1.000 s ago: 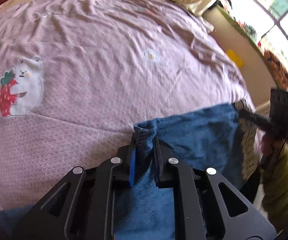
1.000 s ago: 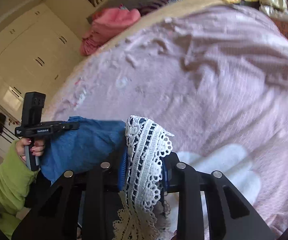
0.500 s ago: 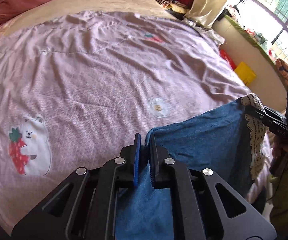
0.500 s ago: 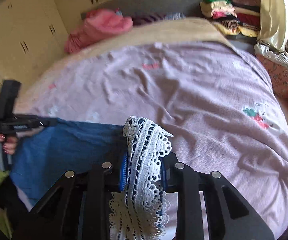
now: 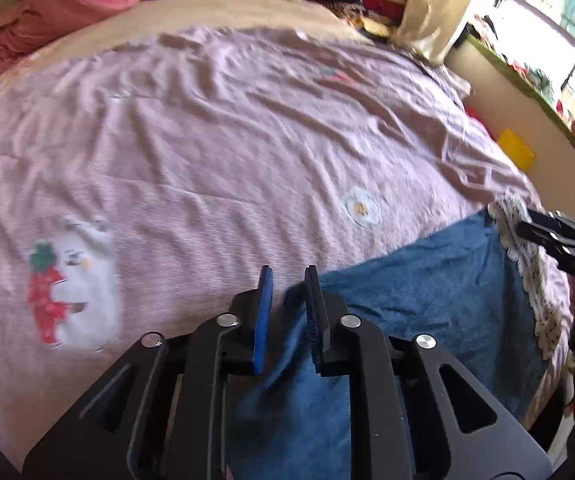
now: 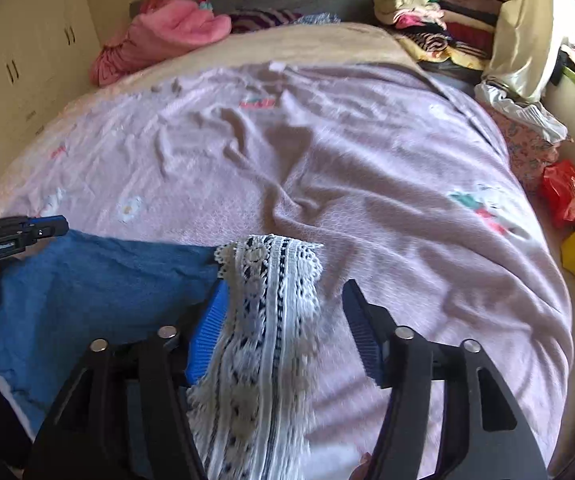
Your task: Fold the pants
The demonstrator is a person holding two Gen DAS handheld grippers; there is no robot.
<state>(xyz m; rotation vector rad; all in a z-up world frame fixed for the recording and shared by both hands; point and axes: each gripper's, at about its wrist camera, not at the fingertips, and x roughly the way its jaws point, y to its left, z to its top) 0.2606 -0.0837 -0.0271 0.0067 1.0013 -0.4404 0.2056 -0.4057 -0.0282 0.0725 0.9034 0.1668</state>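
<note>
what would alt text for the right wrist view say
The right gripper, jaws open, straddles the white lace trim of blue pants lying on a pink bedsheet. The left gripper is at the pants' far corner.

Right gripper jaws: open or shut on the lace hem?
Open. In the right wrist view the right gripper has its jaws wide apart; the lace trim of the blue pants lies loose between them.
</note>
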